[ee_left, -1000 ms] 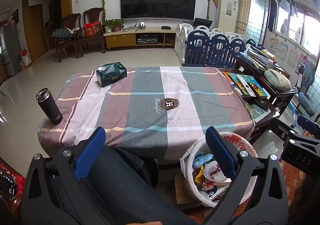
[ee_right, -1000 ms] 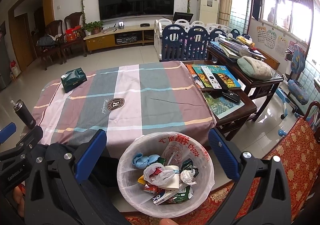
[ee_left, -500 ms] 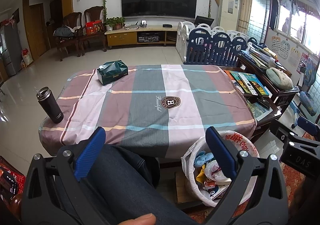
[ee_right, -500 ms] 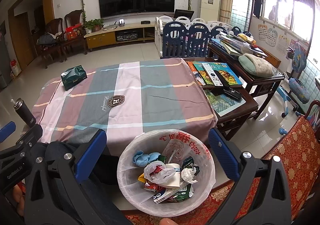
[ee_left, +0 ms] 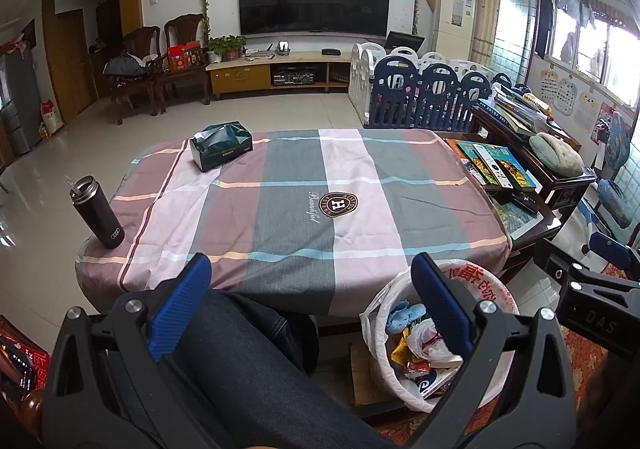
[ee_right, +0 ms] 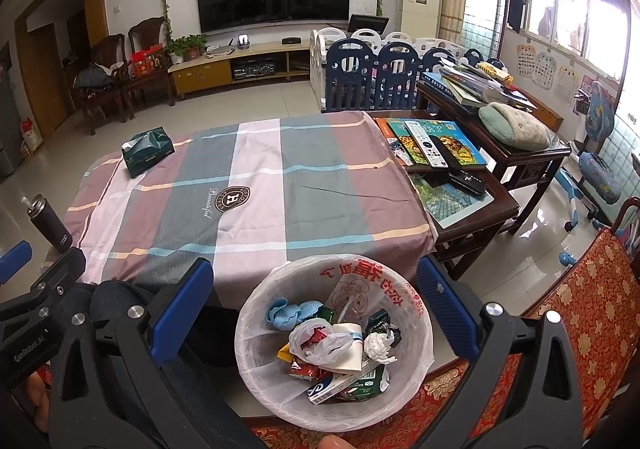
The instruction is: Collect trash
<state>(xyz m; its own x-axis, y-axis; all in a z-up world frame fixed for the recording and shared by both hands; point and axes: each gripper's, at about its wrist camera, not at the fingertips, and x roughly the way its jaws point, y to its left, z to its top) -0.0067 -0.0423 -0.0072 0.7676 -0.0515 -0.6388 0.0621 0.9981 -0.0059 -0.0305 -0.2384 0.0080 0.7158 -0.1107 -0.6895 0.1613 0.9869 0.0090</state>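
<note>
A white-lined trash bin [ee_right: 416, 333] stands on the floor at the near edge of the table, filled with wrappers, a plastic bag and crumpled paper [ee_right: 340, 349]. The same bin [ee_left: 492, 297] shows at the lower right of the left wrist view. My right gripper [ee_right: 314, 289] hovers open just above the bin, nothing between its blue pads. My left gripper [ee_left: 310, 285] is open too, held over a person's dark trouser leg [ee_left: 248, 353] in front of the table. The right gripper's black frame [ee_left: 592, 289] shows at the right edge of the left view.
The table wears a plaid cloth [ee_left: 304, 201] with a green tissue pack [ee_left: 221, 145] at the far left and a dark flask [ee_left: 98, 213] at the left corner. A wooden side table [ee_right: 460, 185] with books and remotes adjoins on the right. A red patterned seat [ee_right: 592, 301] lies nearby.
Both grippers have risen and drawn back slightly, so the table sits lower in view. Their jaws stay open and the bin's contents are unchanged.
</note>
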